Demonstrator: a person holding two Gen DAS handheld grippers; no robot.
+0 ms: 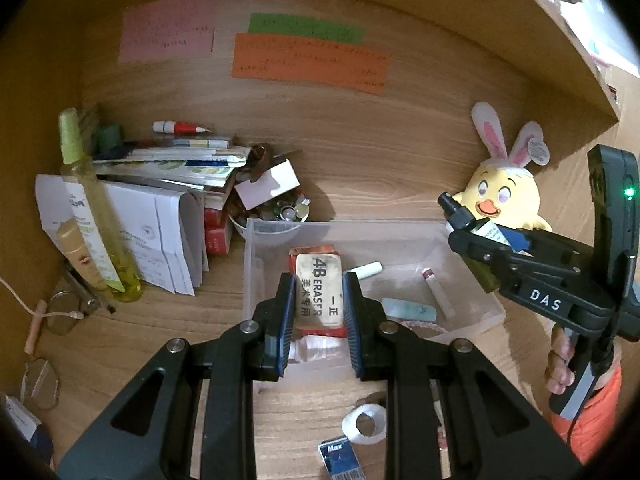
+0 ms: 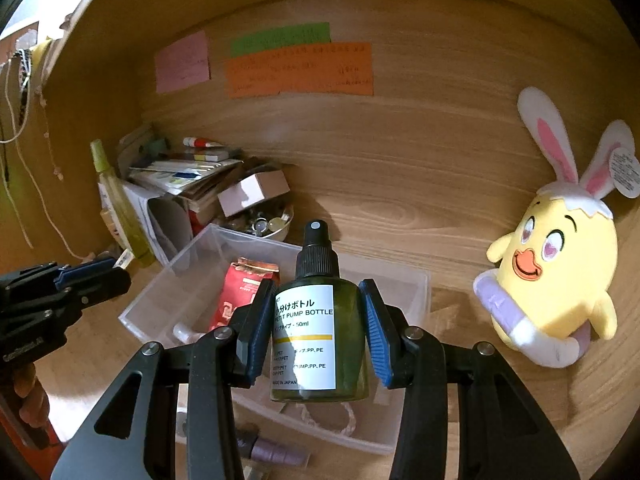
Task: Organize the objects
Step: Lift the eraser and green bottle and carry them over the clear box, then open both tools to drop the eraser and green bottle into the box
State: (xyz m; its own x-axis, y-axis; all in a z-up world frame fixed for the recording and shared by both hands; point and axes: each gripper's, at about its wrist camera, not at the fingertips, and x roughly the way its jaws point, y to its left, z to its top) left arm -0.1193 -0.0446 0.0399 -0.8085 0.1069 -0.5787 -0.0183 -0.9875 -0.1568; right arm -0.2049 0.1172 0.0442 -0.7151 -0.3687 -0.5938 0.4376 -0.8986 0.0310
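My left gripper (image 1: 319,280) is shut on a worn cream "4B" eraser (image 1: 319,304), held above a clear plastic box (image 1: 360,226) on the wooden desk. The box holds a red packet (image 2: 244,292), a white tube (image 1: 366,270), a teal piece (image 1: 408,309) and a small stick (image 1: 438,292). My right gripper (image 2: 316,286) is shut on a green pump bottle (image 2: 316,336) with a black spray top, over the same box (image 2: 148,300). In the left wrist view the right gripper (image 1: 476,236) hangs at the box's right end. The left gripper (image 2: 96,276) shows at the left of the right wrist view.
A yellow chick plush with bunny ears (image 2: 556,272) leans at the back right. At the back left stand a tall yellow-green spray bottle (image 1: 94,216), a paper pile (image 1: 160,216) and a bowl of small bits (image 1: 272,216). Tape roll (image 1: 366,424), staples box (image 1: 340,456) and glasses (image 1: 68,312) lie near.
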